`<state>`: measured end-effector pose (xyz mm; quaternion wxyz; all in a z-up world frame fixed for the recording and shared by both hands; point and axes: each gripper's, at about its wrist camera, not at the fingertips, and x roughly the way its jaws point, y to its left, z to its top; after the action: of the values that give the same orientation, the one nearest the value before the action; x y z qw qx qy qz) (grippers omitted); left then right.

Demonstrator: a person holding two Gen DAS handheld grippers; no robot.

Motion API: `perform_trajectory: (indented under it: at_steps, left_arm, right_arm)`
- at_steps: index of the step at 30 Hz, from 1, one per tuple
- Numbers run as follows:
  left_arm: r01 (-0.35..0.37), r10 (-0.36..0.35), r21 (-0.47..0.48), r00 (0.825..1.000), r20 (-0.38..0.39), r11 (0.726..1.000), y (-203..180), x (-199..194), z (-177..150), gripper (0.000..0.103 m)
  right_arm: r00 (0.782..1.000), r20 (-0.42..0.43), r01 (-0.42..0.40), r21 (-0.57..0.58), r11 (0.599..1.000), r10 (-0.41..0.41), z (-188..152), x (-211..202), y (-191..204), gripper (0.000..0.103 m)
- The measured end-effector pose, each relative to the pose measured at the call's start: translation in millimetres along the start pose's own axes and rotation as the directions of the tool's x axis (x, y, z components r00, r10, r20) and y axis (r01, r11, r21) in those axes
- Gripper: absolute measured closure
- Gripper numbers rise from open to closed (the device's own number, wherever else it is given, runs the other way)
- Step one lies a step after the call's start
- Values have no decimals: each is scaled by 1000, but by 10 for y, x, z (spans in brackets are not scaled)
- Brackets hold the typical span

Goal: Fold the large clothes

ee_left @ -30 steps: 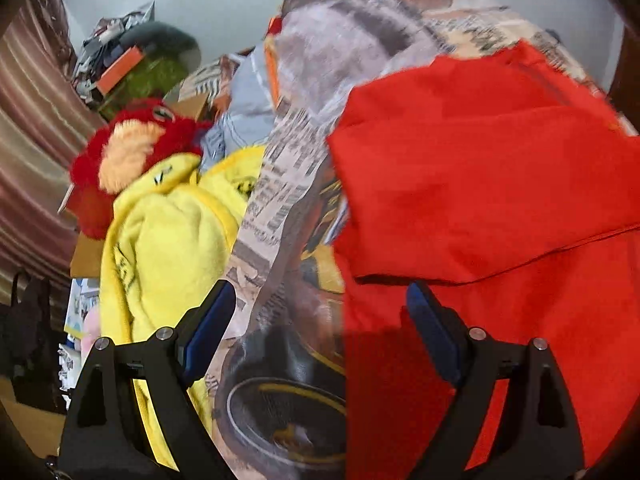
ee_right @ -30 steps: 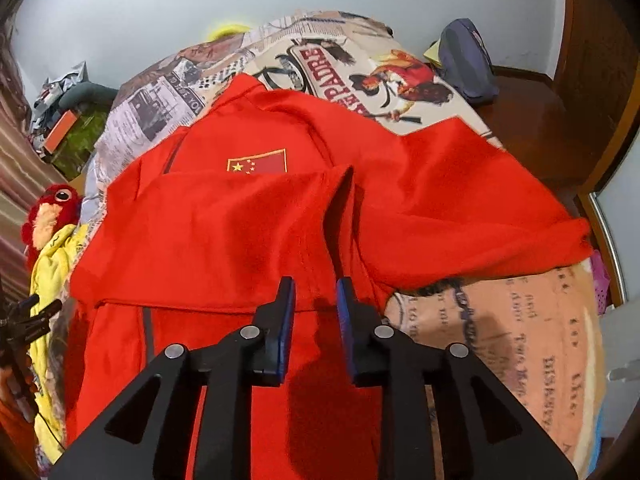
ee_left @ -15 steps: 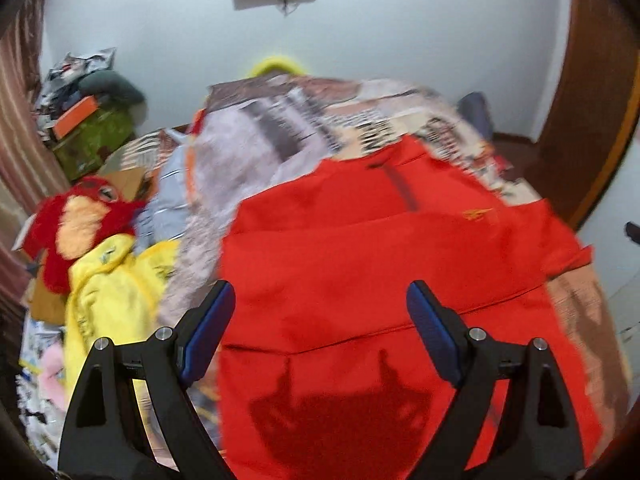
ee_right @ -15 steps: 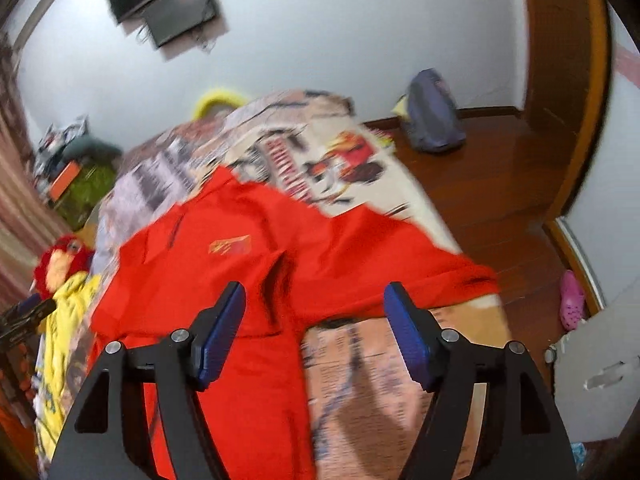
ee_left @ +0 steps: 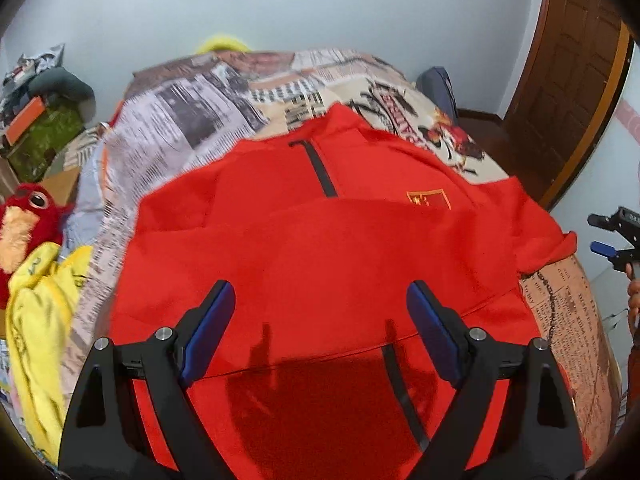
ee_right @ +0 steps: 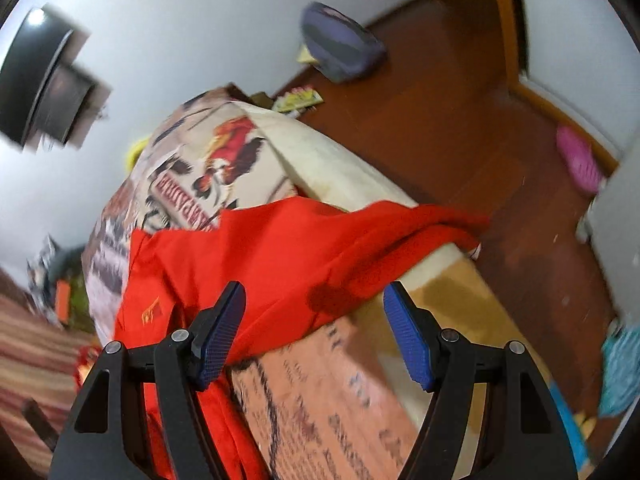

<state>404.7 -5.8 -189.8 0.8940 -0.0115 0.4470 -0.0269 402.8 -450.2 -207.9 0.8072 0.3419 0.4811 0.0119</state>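
Note:
A large red jacket lies spread on the bed, with a dark zip and a small flag badge on the chest. One part is folded across its front. My left gripper hangs open above the jacket's lower half, with nothing between its fingers. In the right wrist view, the jacket's sleeve drapes over the bed's right edge. My right gripper is open and tilted above that sleeve and holds nothing. It also shows at the far right in the left wrist view, as the right gripper.
A printed bed cover lies under the jacket. A yellow garment and a red plush toy sit at the bed's left. A wooden door stands at the right. On the wooden floor lie a bag and a pink slipper.
My right gripper opened, let go of the jacket fold, then swung right and rolled toward the sleeve at the bed's edge. My left gripper moved from the yellow garment's side to over the jacket's middle.

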Motion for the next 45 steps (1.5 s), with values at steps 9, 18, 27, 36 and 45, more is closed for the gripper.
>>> perform_trajectory:
  at_steps: [9, 18, 27, 36, 45]
  left_arm:
    - [-3, 4, 9, 998, -64, 1000, -93, 384, -132, 15]
    - [-43, 45, 46, 998, -50, 998, -19, 249, -264, 15]
    - [-71, 71, 62, 997, 10, 996, 177, -88, -334, 15]
    - [-16, 17, -10, 999, 28, 1000, 470, -273, -419, 15]
    - [16, -14, -43, 999, 31, 999, 783, -426, -579, 15]
  right_arm:
    - [998, 25, 55, 198, 979, -61, 186, 431, -366, 70]
    - [990, 45, 125, 188, 974, -136, 239, 331, -343, 98]
    - [970, 229, 120, -158, 980, -82, 282, -360, 899, 100]
    - [970, 131, -116, -494, 862, 205, -348, -597, 2465, 100]
    - [981, -153, -192, -634, 749, 121, -1449, 277, 2934, 100]
